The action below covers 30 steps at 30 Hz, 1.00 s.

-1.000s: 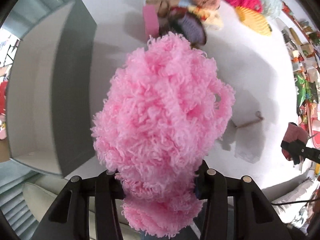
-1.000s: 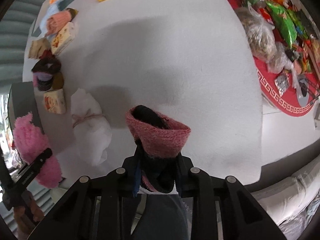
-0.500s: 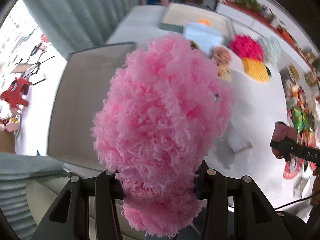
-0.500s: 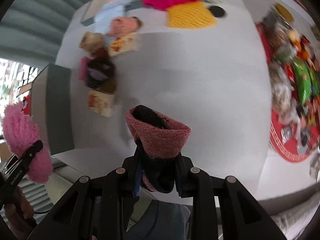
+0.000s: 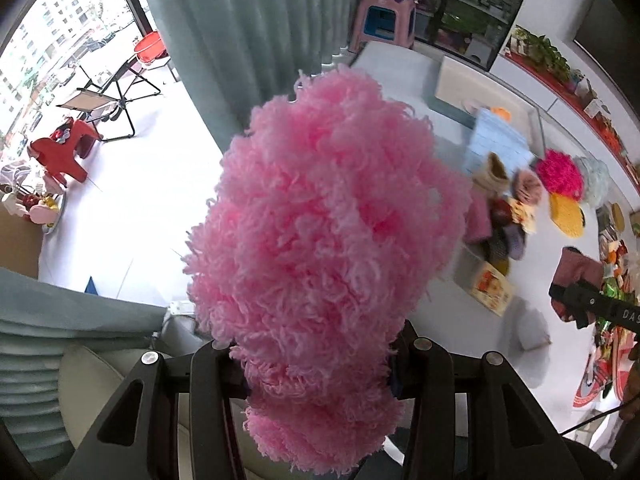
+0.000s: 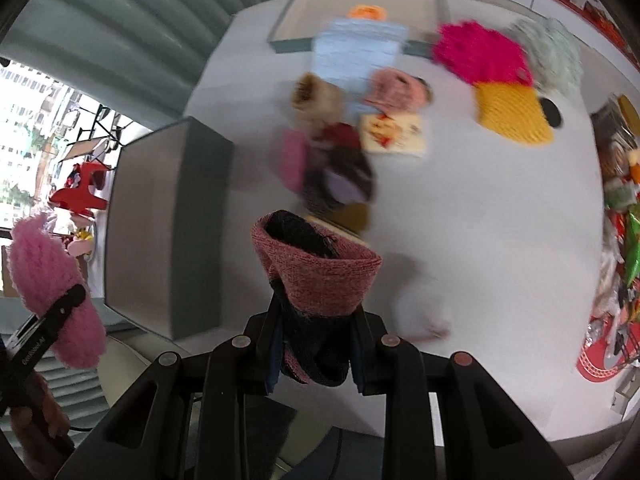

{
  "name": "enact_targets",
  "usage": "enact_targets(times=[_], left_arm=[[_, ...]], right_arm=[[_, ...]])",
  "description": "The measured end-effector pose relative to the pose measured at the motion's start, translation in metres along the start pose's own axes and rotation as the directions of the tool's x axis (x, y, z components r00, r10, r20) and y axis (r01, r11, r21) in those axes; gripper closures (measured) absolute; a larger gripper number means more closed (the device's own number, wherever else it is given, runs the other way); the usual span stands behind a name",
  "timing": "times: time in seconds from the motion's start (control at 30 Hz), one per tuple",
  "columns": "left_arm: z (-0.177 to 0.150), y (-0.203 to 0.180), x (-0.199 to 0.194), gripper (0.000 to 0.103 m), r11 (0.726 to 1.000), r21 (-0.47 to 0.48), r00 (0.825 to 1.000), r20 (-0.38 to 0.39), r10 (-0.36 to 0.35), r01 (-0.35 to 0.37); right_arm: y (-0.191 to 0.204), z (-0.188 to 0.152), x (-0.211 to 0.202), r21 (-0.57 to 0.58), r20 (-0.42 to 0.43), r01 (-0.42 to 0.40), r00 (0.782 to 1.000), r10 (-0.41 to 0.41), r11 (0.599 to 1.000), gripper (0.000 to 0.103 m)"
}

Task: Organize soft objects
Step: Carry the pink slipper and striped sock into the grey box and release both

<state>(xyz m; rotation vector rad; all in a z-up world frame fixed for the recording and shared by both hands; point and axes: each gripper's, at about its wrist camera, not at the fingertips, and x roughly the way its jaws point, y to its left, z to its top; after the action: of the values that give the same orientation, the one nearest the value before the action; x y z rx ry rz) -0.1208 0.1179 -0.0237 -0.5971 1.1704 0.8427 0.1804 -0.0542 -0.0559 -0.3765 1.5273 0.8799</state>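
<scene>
My left gripper (image 5: 316, 356) is shut on a big fluffy pink yarn piece (image 5: 328, 240) that fills the left wrist view; it also shows in the right wrist view (image 6: 52, 292), held high at the left. My right gripper (image 6: 316, 340) is shut on a rolled pink and black knit piece (image 6: 316, 272), seen from the left wrist too (image 5: 576, 276). A pile of soft things (image 6: 340, 152) lies on the white table (image 6: 480, 208). A grey open box (image 6: 160, 224) stands at the table's left edge.
A second grey tray (image 6: 360, 4) at the back holds a light blue knit (image 6: 356, 52). Magenta (image 6: 480, 56), yellow (image 6: 512, 112) and pale green (image 6: 556, 56) fluffy pieces lie back right. Snack packets (image 6: 624, 220) line the right edge. A white bundle (image 6: 420, 304) lies near my right gripper.
Both grippers have risen and tilted up, still holding their pieces. The left view now looks over the table toward the curtain and window. The right view shows more of the far table.
</scene>
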Motion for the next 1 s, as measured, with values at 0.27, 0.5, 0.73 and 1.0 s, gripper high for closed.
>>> enact_targets(times=[0.27,0.5,0.73,1.0], left_arm=[[0.028,0.015,0.04,0.055,0.998,0.054,0.999,-0.039,-0.008,0.01],[0.041,0.021,0.075,0.055,0.997,0.07,0.995,-0.092,-0.026,0.032],[0.067,0.027,0.104,0.055,0.996,0.077,0.994,-0.107,-0.026,0.034],[0.096,0.026,0.131,0.055,0.995,0.101,0.994,-0.111,-0.015,0.026]], right_arm=[[0.092,0.022,0.02,-0.069,0.014,-0.018,1.0,0.019,0.997,0.073],[0.152,0.04,0.054,-0.124,-0.032,-0.016,0.999,0.012,0.992,0.072],[0.191,0.062,0.081,-0.158,-0.074,0.015,0.997,-0.027,0.987,0.072],[0.219,0.085,0.119,-0.169,-0.126,0.049,0.99,-0.071,0.984,0.072]])
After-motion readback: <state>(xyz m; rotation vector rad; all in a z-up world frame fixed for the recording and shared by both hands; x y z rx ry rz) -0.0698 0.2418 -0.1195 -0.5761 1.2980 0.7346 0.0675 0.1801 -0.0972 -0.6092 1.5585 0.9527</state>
